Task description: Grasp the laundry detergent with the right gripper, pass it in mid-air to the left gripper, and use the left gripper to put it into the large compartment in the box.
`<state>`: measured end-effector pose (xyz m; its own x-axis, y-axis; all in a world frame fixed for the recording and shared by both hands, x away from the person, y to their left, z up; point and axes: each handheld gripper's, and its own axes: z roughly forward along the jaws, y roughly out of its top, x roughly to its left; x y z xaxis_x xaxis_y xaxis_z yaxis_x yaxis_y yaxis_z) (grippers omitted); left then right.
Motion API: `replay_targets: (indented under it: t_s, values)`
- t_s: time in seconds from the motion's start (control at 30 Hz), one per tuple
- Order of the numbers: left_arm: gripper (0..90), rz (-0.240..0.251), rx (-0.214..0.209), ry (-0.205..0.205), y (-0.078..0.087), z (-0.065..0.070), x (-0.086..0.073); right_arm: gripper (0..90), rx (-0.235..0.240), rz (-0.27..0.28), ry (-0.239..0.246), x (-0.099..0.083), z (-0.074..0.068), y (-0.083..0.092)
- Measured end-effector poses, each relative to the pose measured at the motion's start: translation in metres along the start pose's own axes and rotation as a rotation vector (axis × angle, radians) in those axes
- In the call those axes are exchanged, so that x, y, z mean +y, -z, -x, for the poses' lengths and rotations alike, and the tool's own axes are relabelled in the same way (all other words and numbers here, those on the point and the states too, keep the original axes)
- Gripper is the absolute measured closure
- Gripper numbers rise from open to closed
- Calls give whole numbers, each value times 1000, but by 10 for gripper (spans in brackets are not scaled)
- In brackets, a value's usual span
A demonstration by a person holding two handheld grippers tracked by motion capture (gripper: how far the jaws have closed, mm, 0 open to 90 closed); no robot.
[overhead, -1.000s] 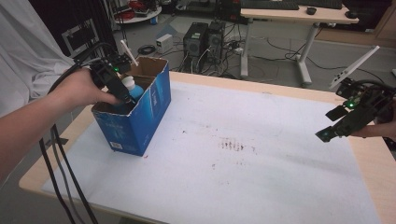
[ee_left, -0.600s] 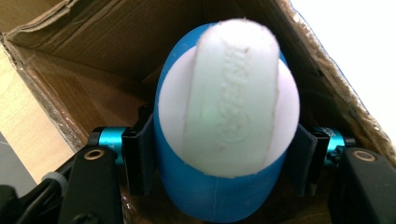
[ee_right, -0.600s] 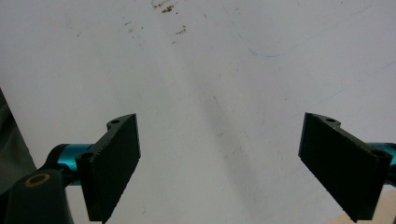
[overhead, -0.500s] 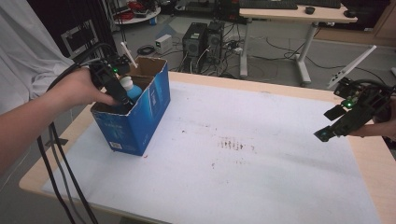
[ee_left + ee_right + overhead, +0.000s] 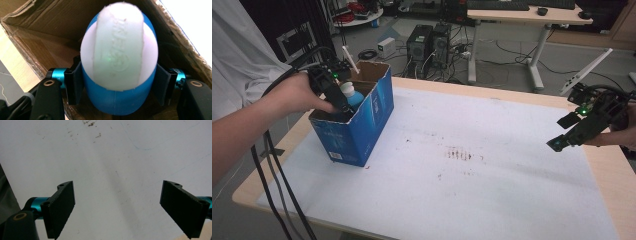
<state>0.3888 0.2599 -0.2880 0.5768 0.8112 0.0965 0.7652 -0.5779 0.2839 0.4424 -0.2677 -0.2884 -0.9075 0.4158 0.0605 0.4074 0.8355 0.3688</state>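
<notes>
One blue bottle (image 5: pixel 117 75) sits inside the blue box (image 5: pixel 362 125) at far left, left gripper (image 5: pixel 117 86) clamped on it. Letting go remains; the right gripper (image 5: pixel 127 210) hangs open and empty over the mat (image 5: pixel 472 190).

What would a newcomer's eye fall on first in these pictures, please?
Probably the blue cardboard box at the table's left, where the left gripper reaches inside, shut on a blue bottle with a white cap. Next, the right gripper at the far right, hovering open over the stained white table cover.
</notes>
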Motion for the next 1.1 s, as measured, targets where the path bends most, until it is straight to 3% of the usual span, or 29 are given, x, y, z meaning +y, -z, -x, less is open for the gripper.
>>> replay_targets:
  t_s: [0.47, 0.8, 1.0, 1.1]
  values:
    - [366, -11, -8, 3, -1, -1, 3, 123, 0, 4, 2, 0, -1, 0]
    - [252, -55, 15, -27, 3, 0, 8, 123, 6, 2, 11, 1, -3, 0]
    - [221, -50, 19, -39, 20, -5, 12, 123, 10, -3, 16, 2, -6, -1]
    - [220, -24, 30, -62, 37, -4, 18, 123, 11, -5, 22, 3, -8, -2]
